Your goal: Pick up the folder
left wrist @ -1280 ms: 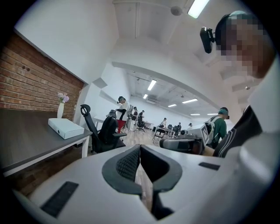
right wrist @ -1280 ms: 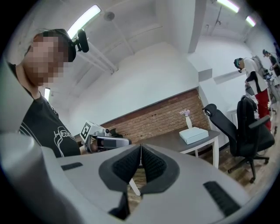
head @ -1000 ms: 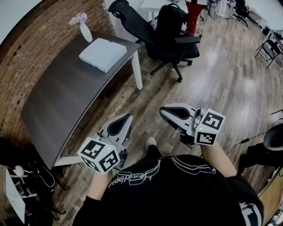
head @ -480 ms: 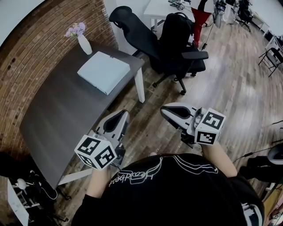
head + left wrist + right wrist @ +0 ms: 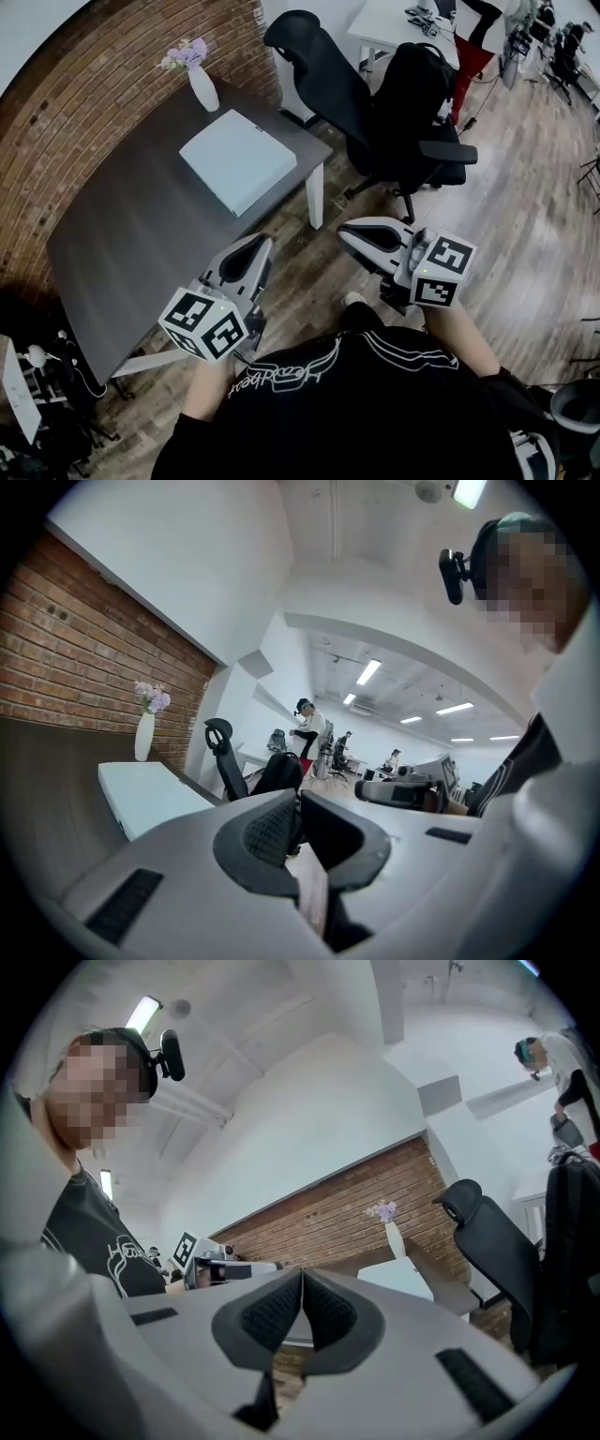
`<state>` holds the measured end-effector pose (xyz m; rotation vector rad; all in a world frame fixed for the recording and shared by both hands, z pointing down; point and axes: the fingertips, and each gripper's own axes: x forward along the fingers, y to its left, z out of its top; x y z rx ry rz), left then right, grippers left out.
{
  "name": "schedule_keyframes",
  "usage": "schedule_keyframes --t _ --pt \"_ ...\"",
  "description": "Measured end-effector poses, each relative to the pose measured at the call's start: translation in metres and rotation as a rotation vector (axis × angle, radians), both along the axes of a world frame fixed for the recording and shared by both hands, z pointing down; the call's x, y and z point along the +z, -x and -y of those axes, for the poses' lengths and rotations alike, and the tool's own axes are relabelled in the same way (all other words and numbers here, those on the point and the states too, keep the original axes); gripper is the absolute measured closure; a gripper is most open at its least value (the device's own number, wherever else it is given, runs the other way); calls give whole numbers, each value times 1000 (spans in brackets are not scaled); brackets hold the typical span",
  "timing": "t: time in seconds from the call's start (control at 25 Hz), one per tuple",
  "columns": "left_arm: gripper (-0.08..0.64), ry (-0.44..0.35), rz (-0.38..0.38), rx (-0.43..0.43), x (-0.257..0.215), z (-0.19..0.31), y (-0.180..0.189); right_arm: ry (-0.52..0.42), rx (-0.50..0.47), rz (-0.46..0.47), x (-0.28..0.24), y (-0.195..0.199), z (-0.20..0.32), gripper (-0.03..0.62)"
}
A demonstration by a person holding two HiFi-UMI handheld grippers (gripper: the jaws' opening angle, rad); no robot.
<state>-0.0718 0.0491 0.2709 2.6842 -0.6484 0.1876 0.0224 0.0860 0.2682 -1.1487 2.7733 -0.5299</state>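
Both tongs are closed and empty. The left gripper (image 5: pixel 257 247) has its pads together with nothing between them, and the right gripper (image 5: pixel 360 234) is the same.

The folder (image 5: pixel 238 159) lies flat on the far end of the desk (image 5: pixel 122 253). It is near the desk corner by the office chair (image 5: pixel 330 84), just in front of the vase (image 5: pixel 202 88).

Change over the last second: the desk, folder and chair have all drifted closer in the head view, so the person is walking up to the desk. The folder hasn't shifted on the desk. Both grippers are carried out front, over the floor off the desk's near long edge, well apart from the folder.

My read: this is still the approach, and the pick hasn't started. Next, close the remaining gap and open at least 1 gripper. The folder is thin and flat, so a jaw likely has to get under an edge.
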Motion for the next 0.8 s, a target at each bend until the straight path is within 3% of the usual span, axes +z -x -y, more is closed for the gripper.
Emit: schedule_keyframes --t 0.48,0.8 --pt "554 -17 -17 -278 0 87 -54 -25 -261 -33 -4 -67 119 595" --pt "552 26 -23 -434 19 113 -58 -7 -370 -52 15 -82 167 594"
